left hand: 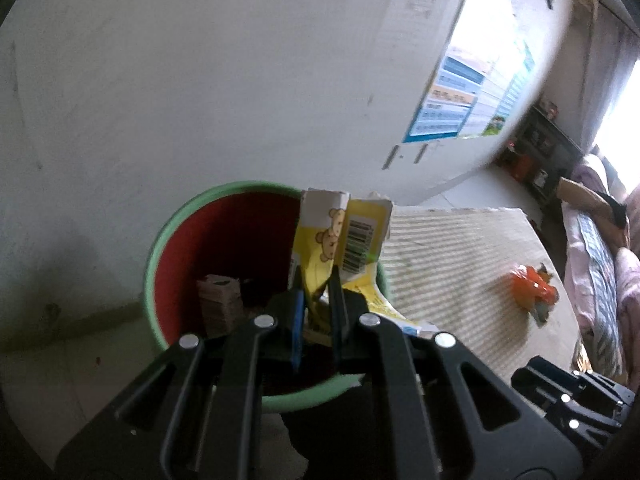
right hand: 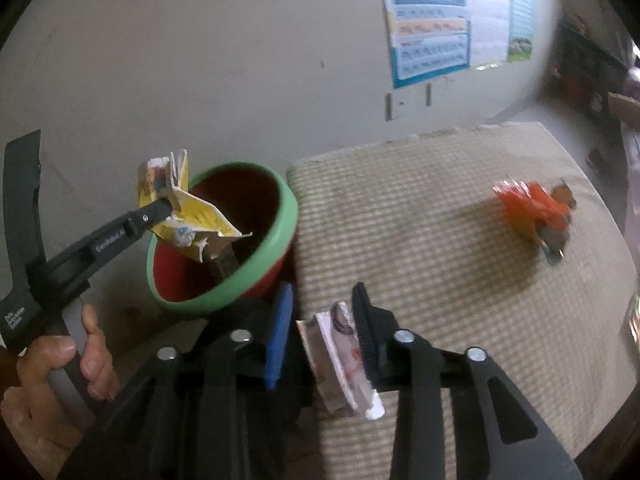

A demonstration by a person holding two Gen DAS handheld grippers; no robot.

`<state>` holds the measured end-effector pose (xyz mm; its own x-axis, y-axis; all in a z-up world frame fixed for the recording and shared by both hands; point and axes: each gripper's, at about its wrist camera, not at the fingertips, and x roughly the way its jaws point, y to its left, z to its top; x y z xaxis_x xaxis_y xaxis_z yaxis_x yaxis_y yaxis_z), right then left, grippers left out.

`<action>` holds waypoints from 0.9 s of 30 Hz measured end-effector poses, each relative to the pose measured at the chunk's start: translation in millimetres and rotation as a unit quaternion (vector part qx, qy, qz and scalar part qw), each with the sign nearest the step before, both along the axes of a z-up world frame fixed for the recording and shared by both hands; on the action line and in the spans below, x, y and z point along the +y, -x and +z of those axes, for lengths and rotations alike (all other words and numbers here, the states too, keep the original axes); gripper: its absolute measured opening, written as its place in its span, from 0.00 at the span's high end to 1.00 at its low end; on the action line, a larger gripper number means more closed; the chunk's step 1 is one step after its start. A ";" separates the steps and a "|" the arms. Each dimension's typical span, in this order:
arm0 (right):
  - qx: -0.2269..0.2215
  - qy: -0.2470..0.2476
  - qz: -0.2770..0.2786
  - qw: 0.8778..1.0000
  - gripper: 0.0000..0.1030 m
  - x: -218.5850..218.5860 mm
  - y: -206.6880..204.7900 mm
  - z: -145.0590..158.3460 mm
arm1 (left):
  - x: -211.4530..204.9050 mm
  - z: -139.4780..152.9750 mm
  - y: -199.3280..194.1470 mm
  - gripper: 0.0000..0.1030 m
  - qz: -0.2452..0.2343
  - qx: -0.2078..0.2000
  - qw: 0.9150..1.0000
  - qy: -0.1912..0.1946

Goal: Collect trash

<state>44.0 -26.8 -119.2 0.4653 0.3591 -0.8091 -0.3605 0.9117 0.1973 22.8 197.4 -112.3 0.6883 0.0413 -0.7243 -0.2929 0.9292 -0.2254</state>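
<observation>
My left gripper [left hand: 318, 280] is shut on a crumpled yellow bear-print carton [left hand: 344, 240] and holds it over the red bin with a green rim [left hand: 154, 256]. From the right wrist view the left gripper [right hand: 170, 202] holds the carton [right hand: 192, 216] above the bin [right hand: 256, 268]. My right gripper [right hand: 320, 300] is open, with a white-and-red wrapper [right hand: 344, 360] resting against its right finger, over the mat's near left corner. An orange wrapper [right hand: 536, 212] lies on the mat, far right; it also shows in the left wrist view [left hand: 534, 290].
The bin stands on the floor against a white wall, left of a beige striped mat [right hand: 420, 240]. Brown trash [left hand: 218, 300] lies inside the bin. A poster [right hand: 432, 24] hangs on the wall. A bed with pink bedding [left hand: 600, 264] is far right.
</observation>
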 end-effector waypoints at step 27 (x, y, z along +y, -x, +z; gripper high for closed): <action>0.094 -0.011 -0.001 0.996 0.78 -17.2 -6.6 -56.9 | 28.9 -16.1 -0.7 0.90 0.018 0.018 1.000 0.007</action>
